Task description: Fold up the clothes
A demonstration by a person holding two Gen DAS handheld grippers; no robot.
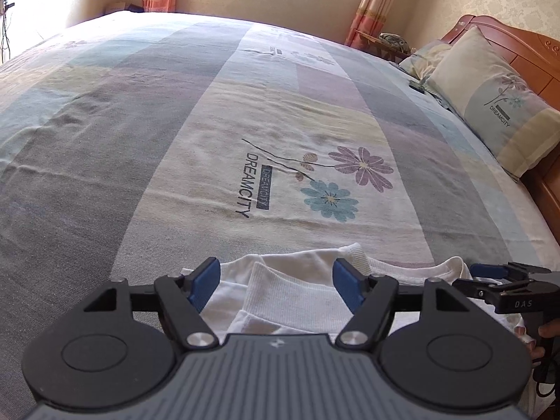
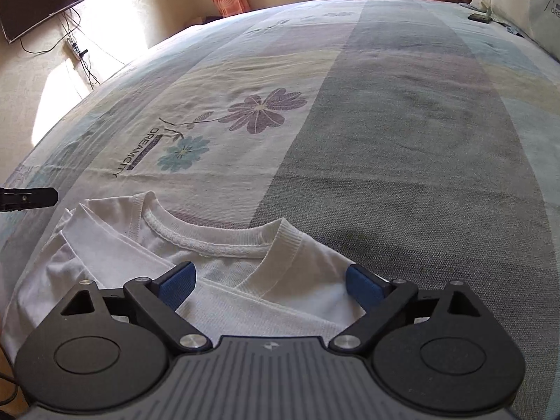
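At the frame's bottom, both the left claw (image 1: 276, 285) and right claw (image 2: 271, 285) hang spread over the folded white shirt (image 2: 224, 245) on the bed (image 2: 402, 140).

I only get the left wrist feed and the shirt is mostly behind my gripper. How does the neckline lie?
Observer: The white shirt lies flat on the bed sheet with its ribbed collar facing away from the grippers.
Operator: Is the right gripper clamped on anything?
Observer: No, the right gripper is open, its blue pads either side of the fabric.
Operator: Anything on the wall to the left?
Observer: A dark television is mounted there, with cables hanging below it.
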